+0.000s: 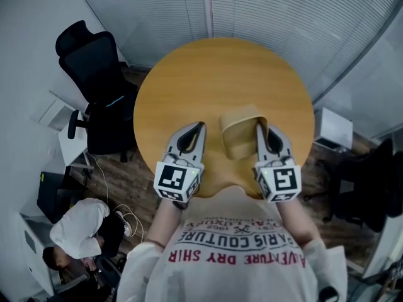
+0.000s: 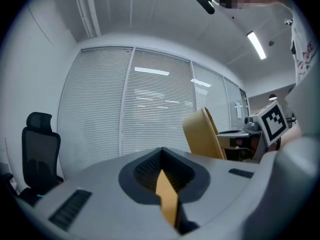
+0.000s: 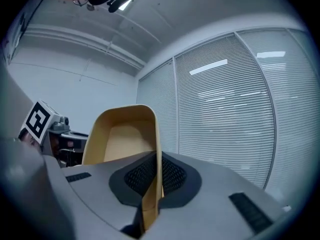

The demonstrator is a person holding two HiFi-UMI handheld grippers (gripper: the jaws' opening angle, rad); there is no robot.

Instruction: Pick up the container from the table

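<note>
Both forearms reach up the frame from the person's white shirt (image 1: 236, 244) at the bottom of the head view, side by side, with the marker cubes nearest the body and the jaws pointing toward the top of the frame.

The left gripper (image 1: 200, 126) sits lower centre-left. Its jaws meet at the tips with nothing held, and only a sliver of orange shows through the slit behind them.

The right gripper (image 1: 258, 126) sits lower centre-right, its jaws pinched on one side wall of the tan container (image 1: 238, 134). The container hangs just left of those jaws, between the two grippers, over the lower right part of the round wooden table (image 1: 208, 74). In the right gripper view it stands on end, long axis running up the frame, hollow side facing left.

A black office chair (image 1: 94, 74) stands at the upper left and blinds (image 1: 283, 17) run across the top.
</note>
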